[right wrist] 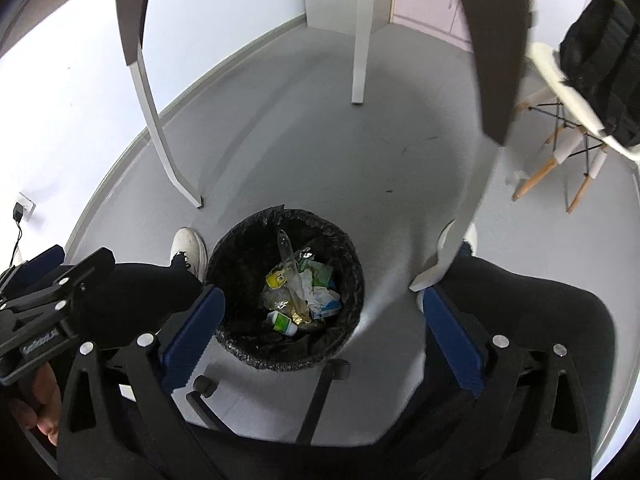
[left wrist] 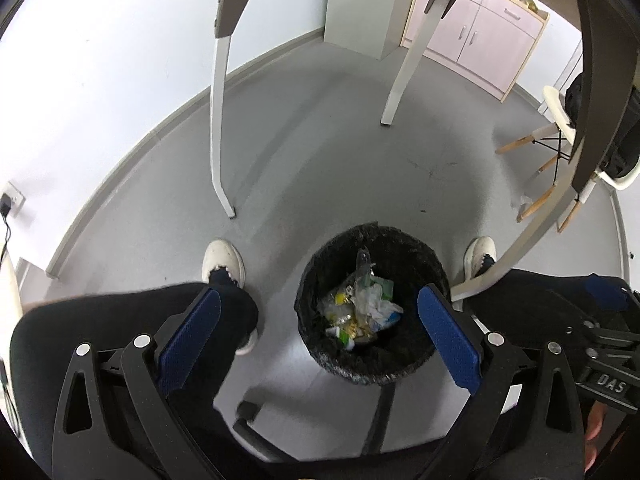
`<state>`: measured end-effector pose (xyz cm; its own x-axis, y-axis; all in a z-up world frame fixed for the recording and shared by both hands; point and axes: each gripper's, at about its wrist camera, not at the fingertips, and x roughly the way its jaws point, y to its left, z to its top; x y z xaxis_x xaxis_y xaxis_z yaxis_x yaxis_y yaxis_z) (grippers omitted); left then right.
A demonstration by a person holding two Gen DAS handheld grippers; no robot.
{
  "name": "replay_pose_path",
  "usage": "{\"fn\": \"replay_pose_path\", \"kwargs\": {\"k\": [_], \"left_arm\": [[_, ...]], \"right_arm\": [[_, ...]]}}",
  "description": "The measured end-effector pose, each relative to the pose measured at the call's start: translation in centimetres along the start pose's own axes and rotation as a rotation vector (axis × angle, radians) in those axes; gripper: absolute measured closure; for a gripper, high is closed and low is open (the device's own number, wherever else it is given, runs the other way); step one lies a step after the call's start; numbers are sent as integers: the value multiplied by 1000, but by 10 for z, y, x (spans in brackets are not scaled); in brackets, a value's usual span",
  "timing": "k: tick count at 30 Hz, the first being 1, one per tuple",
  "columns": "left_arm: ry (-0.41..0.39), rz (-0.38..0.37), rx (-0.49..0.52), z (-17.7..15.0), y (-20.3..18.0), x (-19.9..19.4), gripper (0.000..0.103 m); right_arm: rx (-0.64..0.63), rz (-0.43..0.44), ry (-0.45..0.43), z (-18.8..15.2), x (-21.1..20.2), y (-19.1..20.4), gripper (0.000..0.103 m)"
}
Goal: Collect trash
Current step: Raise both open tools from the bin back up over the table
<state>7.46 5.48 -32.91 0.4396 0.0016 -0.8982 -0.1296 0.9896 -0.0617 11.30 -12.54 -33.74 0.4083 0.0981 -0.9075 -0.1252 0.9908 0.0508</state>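
A round bin with a black liner (left wrist: 320, 264) stands on the grey floor between the person's feet; it also shows in the right wrist view (right wrist: 236, 248). Inside lie crumpled wrappers, small cartons and tissue (left wrist: 366, 306), with a clear plastic bottle (right wrist: 289, 264) on top. My left gripper (left wrist: 320, 312) is open and empty, held above the bin. My right gripper (right wrist: 320, 306) is open and empty, also above the bin. Each gripper shows at the side of the other's view.
White table legs (left wrist: 219, 120) stand behind the bin, another (right wrist: 448, 264) near the right knee. The person's legs and white shoes (left wrist: 224, 258) flank the bin. An office chair base (right wrist: 316, 396) lies below. A white chair with a black bag (right wrist: 576, 92) stands right.
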Motion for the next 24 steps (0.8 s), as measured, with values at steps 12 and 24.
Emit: {"fn": "replay_pose_path", "kwargs": {"k": [12, 24], "left_arm": [[-39, 35, 19, -30, 1, -68, 6], [-114, 30, 54, -43, -1, -155, 6]], "right_arm": [[-3, 3, -75, -34, -71, -8, 8], [-11, -8, -132, -60, -151, -18, 8]]}}
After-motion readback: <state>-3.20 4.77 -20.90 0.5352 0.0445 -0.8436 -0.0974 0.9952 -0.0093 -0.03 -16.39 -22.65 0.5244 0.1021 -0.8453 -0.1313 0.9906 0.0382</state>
